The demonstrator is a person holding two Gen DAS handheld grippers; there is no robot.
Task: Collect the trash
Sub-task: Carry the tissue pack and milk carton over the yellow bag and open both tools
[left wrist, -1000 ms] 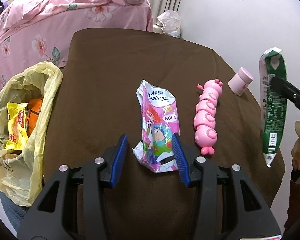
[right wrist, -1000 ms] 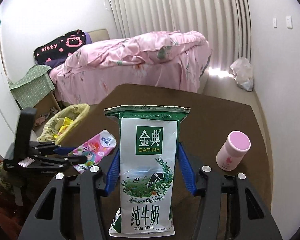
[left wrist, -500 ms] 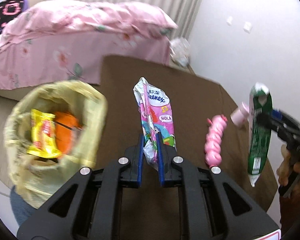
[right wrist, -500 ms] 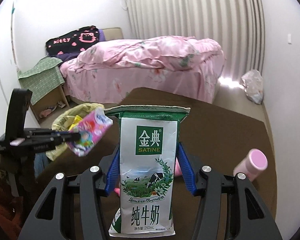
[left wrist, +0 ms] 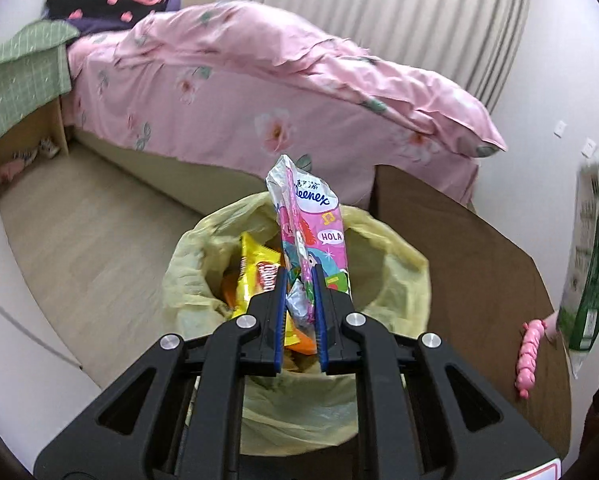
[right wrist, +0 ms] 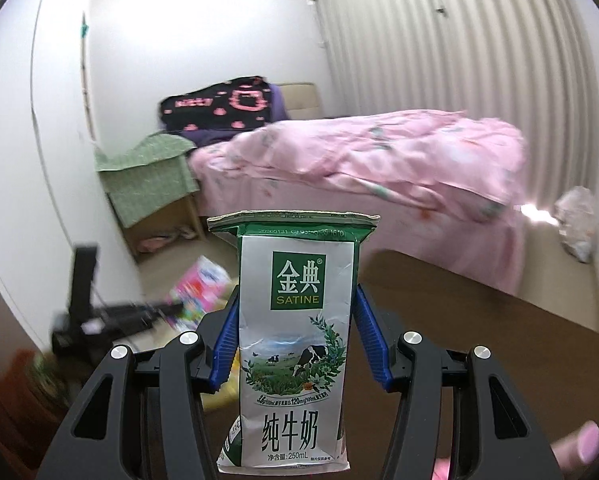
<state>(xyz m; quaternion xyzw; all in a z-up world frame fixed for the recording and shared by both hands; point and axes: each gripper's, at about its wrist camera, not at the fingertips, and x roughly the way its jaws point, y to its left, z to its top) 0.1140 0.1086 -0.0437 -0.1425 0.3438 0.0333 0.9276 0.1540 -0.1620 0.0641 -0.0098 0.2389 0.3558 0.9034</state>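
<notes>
Your left gripper [left wrist: 300, 300] pinches the light, crinkly tissue wrapper [left wrist: 313, 232] over the yellow bag [left wrist: 399, 264]. Your right gripper [right wrist: 295, 344] clamps the soft milk pouch [right wrist: 295, 320] mid-body; 2 flimsy pieces.

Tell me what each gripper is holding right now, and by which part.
The left gripper pinches the pink tissue packet by its crumpled lower end, above the yellow trash bag. The right gripper clamps the green milk pouch across its middle, by its side edges.
</notes>
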